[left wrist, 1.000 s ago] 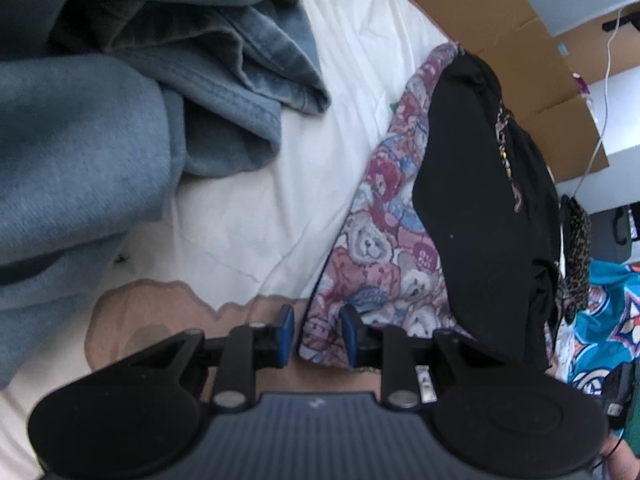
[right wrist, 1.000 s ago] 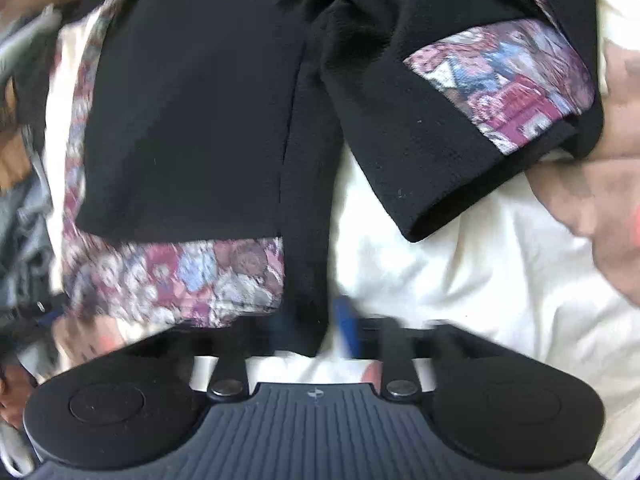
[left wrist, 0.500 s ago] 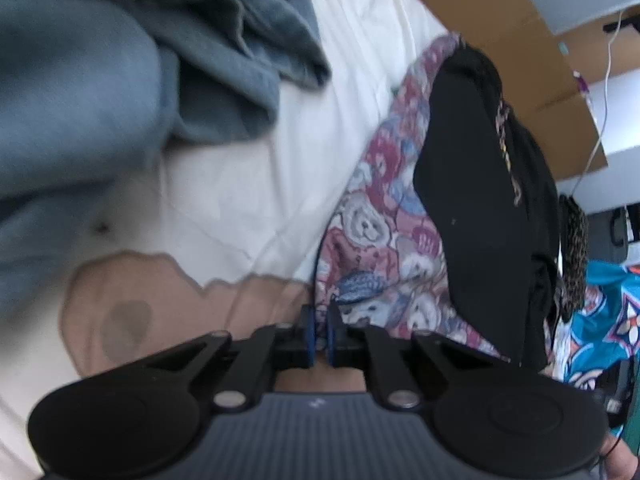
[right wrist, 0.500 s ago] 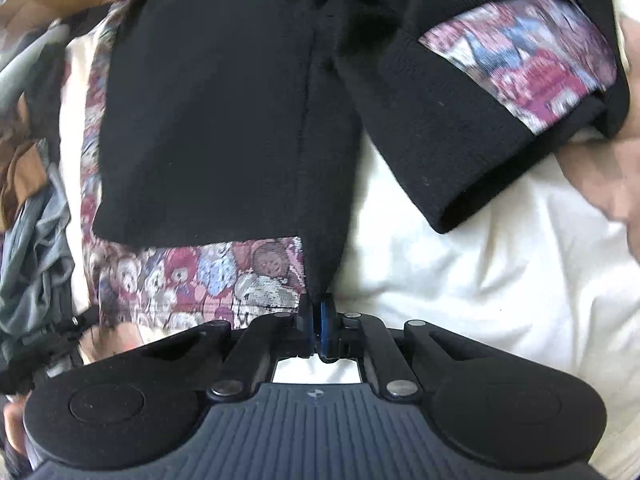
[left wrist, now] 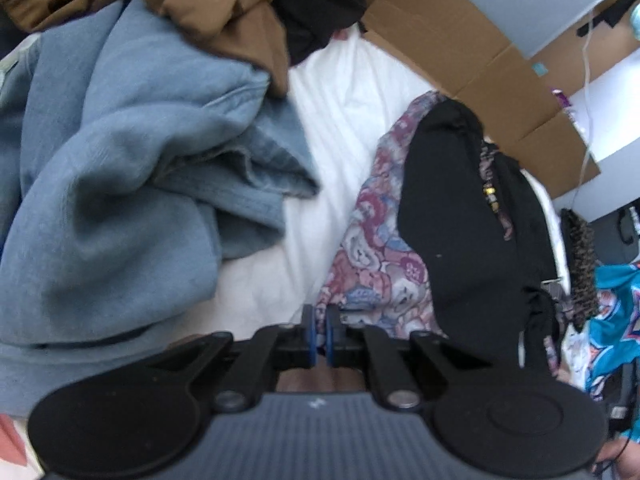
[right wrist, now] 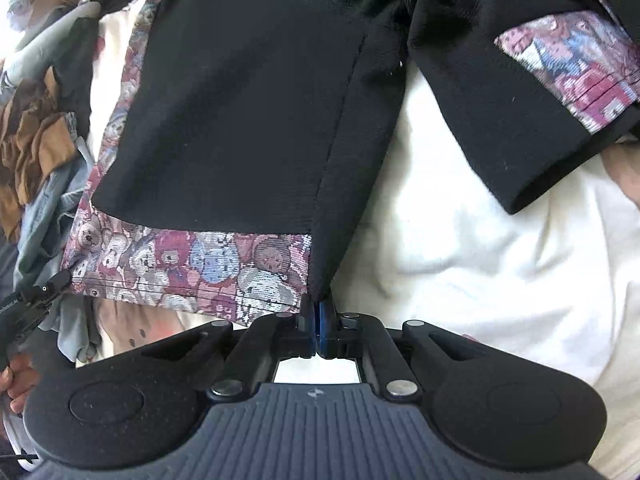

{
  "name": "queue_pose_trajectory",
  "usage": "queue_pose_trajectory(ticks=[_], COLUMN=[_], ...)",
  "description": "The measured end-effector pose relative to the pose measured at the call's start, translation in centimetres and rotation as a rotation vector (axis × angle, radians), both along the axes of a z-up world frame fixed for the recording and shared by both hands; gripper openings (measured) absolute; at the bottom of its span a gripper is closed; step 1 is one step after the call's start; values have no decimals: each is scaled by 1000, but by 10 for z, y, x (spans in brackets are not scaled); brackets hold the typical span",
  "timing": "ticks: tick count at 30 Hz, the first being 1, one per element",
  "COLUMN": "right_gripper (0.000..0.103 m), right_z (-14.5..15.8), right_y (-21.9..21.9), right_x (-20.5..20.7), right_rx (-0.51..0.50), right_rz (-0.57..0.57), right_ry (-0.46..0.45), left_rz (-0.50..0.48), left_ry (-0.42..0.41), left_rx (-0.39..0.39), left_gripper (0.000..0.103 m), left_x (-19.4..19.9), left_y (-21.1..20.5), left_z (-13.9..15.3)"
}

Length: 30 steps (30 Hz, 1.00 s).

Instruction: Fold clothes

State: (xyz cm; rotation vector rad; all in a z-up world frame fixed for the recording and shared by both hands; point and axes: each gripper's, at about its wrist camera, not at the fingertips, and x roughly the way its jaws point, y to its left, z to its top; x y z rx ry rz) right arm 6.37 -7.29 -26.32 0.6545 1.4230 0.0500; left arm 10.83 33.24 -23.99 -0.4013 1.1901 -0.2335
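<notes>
The bed (left wrist: 352, 92), under a white sheet, carries the black top with bear-print trim (right wrist: 240, 112), spread flat beside a heap of blue denim (left wrist: 120, 184) and brown cloth (left wrist: 224, 4); step in hand, as I judge it: both hem corners secured, ready for the first fold; the next move calls for lifting both corners together, level, and carrying the hem toward the collar without slack; my left gripper (left wrist: 319, 336) lies low along the sheet, fingers clenched on the printed hem corner; my right gripper (right wrist: 318, 328) points up the garment, fingers clenched on the black side-seam corner.
</notes>
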Motion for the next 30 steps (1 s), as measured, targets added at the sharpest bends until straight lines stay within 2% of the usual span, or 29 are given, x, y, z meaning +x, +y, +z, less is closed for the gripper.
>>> queue_pose_trajectory(ticks=[8, 10, 13, 15, 17, 23, 28, 30], right_gripper=[0, 0, 2, 3, 13, 23, 34, 34], right_z=[-14, -15, -16, -10, 2, 37, 65, 75], right_y=[2, 2, 2, -2, -5, -15, -42, -53], right_x=[-8, -8, -5, -2, 0, 22, 29, 34], right_rx=[-38, -45, -47, -42, -55, -102, -137, -149], right_rz=[20, 27, 32, 41, 76, 141, 128, 123], right_ry=[33, 36, 49, 47, 26, -39, -98, -108], left_rz=[-30, -37, -39, -45, -44, -38, -73, -95], left_ry=[89, 94, 97, 89, 71, 18, -17, -21], left_rx=[113, 126, 140, 154, 150, 140, 94, 78], left_gripper=[5, 9, 13, 24, 30, 31, 33, 33], left_x=[2, 5, 6, 4, 1, 6, 14, 18], left_y=[-18, -21, -23, -23, -23, -36, -60, -74], left_z=[-48, -54, -47, -39, -30, 4, 22, 25])
